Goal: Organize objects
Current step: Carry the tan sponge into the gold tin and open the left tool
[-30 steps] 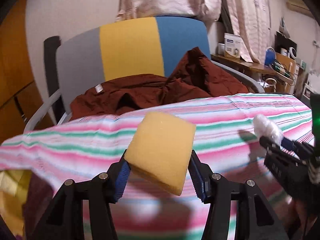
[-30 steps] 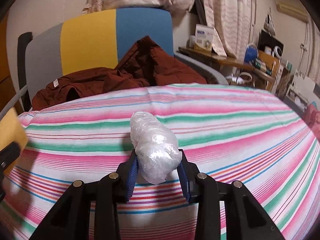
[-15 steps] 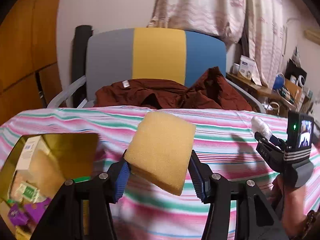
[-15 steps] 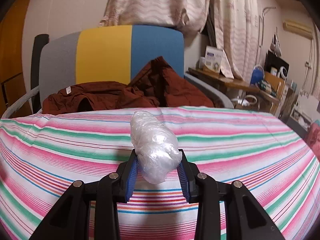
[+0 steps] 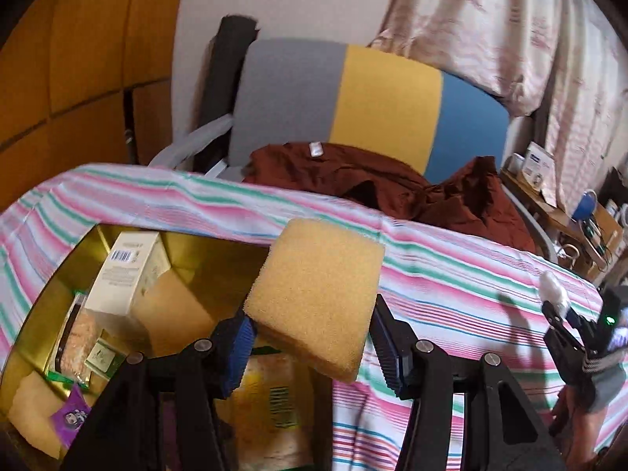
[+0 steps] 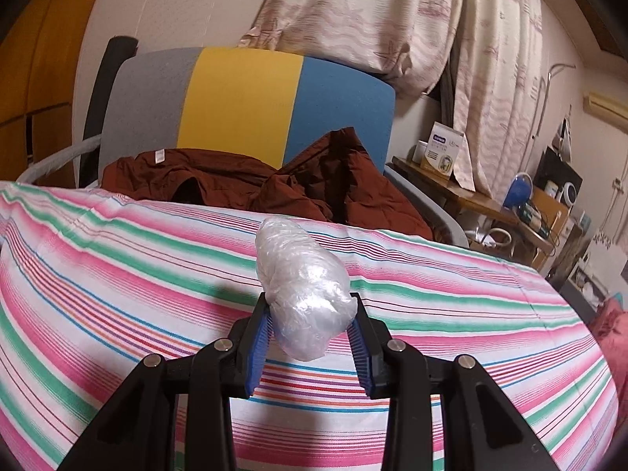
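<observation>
My left gripper [image 5: 310, 349] is shut on a yellow sponge [image 5: 318, 294], which it holds tilted in the air above the right part of a gold tin box [image 5: 82, 247]. The box sits on the striped cloth and holds a white carton [image 5: 125, 271], snack packets and a purple wrapper. My right gripper [image 6: 310, 337] is shut on a crumpled clear plastic bundle [image 6: 302, 286] above the striped cloth [image 6: 117, 259]. In the left wrist view that right gripper [image 5: 557, 306] appears at the far right, apart from the box, with the white bundle [image 5: 553, 288] at its tip.
Behind the table stands a chair with a grey, yellow and blue back [image 5: 365, 106], and a dark red garment [image 5: 392, 188] lies on its seat. A cluttered wooden shelf [image 6: 490, 200] runs along the right wall under curtains. A hand [image 5: 581, 428] grips the right tool.
The left gripper has swung left with the sponge, bringing the gold box fully into view beneath it. The right gripper has shifted slightly and rolled, still holding the plastic bundle.
</observation>
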Demonstrator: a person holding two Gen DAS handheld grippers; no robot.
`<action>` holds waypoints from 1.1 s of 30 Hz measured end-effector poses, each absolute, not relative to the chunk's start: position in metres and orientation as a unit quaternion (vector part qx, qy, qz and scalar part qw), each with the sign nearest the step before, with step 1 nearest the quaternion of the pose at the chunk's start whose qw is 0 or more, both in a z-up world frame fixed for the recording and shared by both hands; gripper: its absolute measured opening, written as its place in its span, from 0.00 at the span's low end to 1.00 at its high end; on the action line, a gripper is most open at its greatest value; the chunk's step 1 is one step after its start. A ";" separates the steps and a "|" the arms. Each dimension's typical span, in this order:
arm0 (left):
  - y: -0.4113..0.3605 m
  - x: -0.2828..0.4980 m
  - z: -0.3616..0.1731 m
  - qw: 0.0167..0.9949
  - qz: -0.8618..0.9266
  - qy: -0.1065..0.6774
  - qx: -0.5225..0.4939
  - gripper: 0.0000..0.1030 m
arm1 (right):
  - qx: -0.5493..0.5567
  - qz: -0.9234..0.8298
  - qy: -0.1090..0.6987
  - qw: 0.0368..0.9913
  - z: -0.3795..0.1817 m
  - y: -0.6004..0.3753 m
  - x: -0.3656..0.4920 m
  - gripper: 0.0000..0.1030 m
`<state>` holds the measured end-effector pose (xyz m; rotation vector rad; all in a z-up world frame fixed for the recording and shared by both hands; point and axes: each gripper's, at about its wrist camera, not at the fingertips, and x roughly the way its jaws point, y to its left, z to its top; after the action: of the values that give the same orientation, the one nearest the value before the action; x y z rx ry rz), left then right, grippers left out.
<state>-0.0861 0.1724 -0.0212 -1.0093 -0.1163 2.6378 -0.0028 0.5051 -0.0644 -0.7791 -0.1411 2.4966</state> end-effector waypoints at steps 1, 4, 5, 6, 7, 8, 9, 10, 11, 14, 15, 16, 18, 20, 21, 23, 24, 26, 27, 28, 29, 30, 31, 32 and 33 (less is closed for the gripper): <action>0.169 -0.089 -0.024 0.155 0.918 -0.052 -0.361 0.55 | -0.288 0.921 -0.055 0.258 -0.065 0.504 -0.003 0.36; 0.160 -0.097 -0.031 0.145 0.908 -0.077 -0.386 0.54 | -0.291 0.920 -0.066 0.256 -0.066 0.500 -0.005 0.36; 0.156 -0.100 -0.034 0.143 0.903 -0.090 -0.394 0.55 | -0.291 0.920 -0.069 0.255 -0.067 0.499 -0.005 0.36; 0.153 -0.103 -0.037 0.143 0.898 -0.099 -0.404 0.55 | -0.292 0.919 -0.071 0.254 -0.067 0.499 -0.006 0.35; 0.151 -0.107 -0.040 0.140 0.894 -0.107 -0.413 0.55 | -0.293 0.919 -0.072 0.253 -0.067 0.498 -0.007 0.36; 0.148 -0.111 -0.041 0.136 0.890 -0.117 -0.419 0.55 | -0.293 0.919 -0.072 0.253 -0.068 0.498 -0.007 0.35; 0.145 -0.117 -0.043 0.137 0.887 -0.127 -0.423 0.55 | -0.293 0.919 -0.072 0.253 -0.068 0.499 -0.007 0.36; 0.145 -0.120 -0.043 0.136 0.885 -0.128 -0.426 0.55 | -0.294 0.919 -0.071 0.253 -0.068 0.499 -0.007 0.36; 0.145 -0.124 -0.043 0.130 0.885 -0.127 -0.429 0.55 | -0.294 0.919 -0.069 0.253 -0.068 0.499 -0.006 0.35; 0.148 -0.136 -0.047 0.138 0.877 -0.122 -0.443 0.56 | -0.295 0.919 -0.066 0.253 -0.068 0.500 -0.006 0.36; 0.148 -0.139 -0.048 0.140 0.876 -0.123 -0.446 0.58 | -0.296 0.919 -0.066 0.254 -0.068 0.500 -0.006 0.36; 0.149 -0.142 -0.049 0.143 0.873 -0.124 -0.449 0.63 | -0.296 0.918 -0.067 0.254 -0.068 0.500 -0.006 0.36; 0.147 -0.143 -0.049 0.142 0.872 -0.132 -0.450 0.78 | -0.296 0.918 -0.069 0.254 -0.068 0.499 -0.006 0.35; 0.144 -0.137 -0.046 0.139 0.875 -0.150 -0.439 0.89 | -0.297 0.918 -0.071 0.254 -0.068 0.499 -0.007 0.36; 0.142 -0.133 -0.044 0.141 0.876 -0.156 -0.435 0.90 | -0.298 0.918 -0.071 0.253 -0.069 0.499 -0.007 0.35; 0.142 -0.122 -0.038 0.152 0.879 -0.159 -0.424 0.90 | -0.299 0.917 -0.072 0.253 -0.069 0.499 -0.008 0.35; 0.142 -0.117 -0.035 0.155 0.881 -0.156 -0.419 0.91 | -0.299 0.917 -0.073 0.254 -0.069 0.499 -0.007 0.36; 0.142 -0.104 -0.029 0.162 0.889 -0.141 -0.404 0.94 | -0.297 0.917 -0.074 0.254 -0.068 0.498 -0.007 0.36; 0.142 -0.095 -0.027 0.165 0.895 -0.130 -0.394 0.95 | -0.296 0.917 -0.075 0.255 -0.068 0.498 -0.007 0.35; 0.141 -0.089 -0.025 0.167 0.898 -0.122 -0.389 0.95 | -0.295 0.918 -0.075 0.255 -0.068 0.497 -0.006 0.36; 0.139 -0.083 -0.024 0.171 0.900 -0.117 -0.384 0.95 | -0.295 0.918 -0.076 0.255 -0.068 0.497 -0.006 0.36; 0.138 -0.077 -0.023 0.175 0.901 -0.113 -0.380 0.95 | -0.294 0.918 -0.076 0.254 -0.068 0.497 -0.006 0.36; 0.135 -0.068 -0.022 0.181 0.903 -0.106 -0.375 0.97 | -0.295 0.919 -0.077 0.251 -0.067 0.496 -0.006 0.35; 0.133 -0.062 -0.022 0.183 0.904 -0.101 -0.373 0.98 | -0.296 0.920 -0.078 0.246 -0.067 0.495 -0.007 0.35; 0.129 -0.054 -0.022 0.185 0.906 -0.093 -0.369 0.99 | -0.297 0.920 -0.079 0.241 -0.067 0.494 -0.007 0.35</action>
<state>-0.0538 0.1293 -0.0216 -1.0389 -0.2634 2.5542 -0.0072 0.4942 -0.0665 -0.8129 -0.2160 2.5173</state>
